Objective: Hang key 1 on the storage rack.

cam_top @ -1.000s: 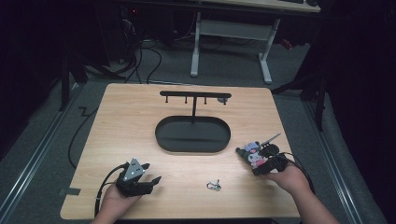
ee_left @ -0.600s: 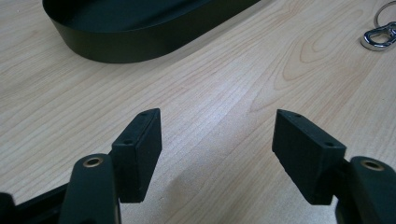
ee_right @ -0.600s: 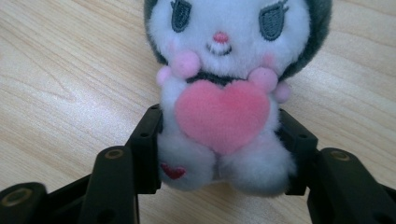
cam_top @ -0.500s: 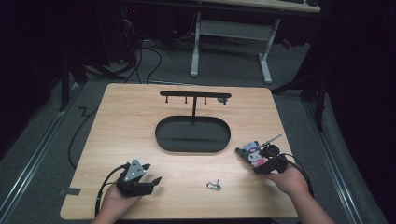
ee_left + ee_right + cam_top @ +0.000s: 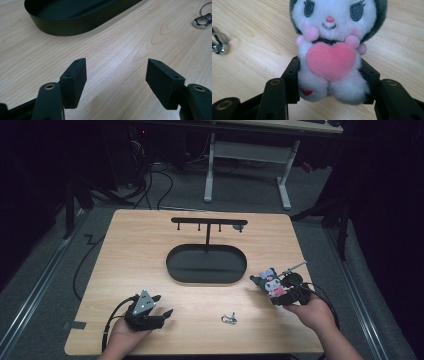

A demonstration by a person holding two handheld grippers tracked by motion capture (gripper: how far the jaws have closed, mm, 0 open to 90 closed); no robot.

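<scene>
Left hand-held gripper point(image 5: 167, 312) agape; right hand-held gripper point(image 5: 274, 293) clamped, jaws half-spread.

Plush toy's point(image 5: 334, 50) head top cut off

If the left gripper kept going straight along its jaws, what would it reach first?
Probably the black oval tray: the left gripper, jaws open and empty, has bare table ahead, then the tray's wall. The key ring lies off to the side.

Bare wood lies between the left gripper point(image 5: 161, 309) and the right gripper point(image 5: 278, 295) — only a metal clasp point(image 5: 228, 319) sits there. Ahead of both, the black oval tray point(image 5: 175, 270) and its hook stand point(image 5: 208, 222) block the middle.
</scene>
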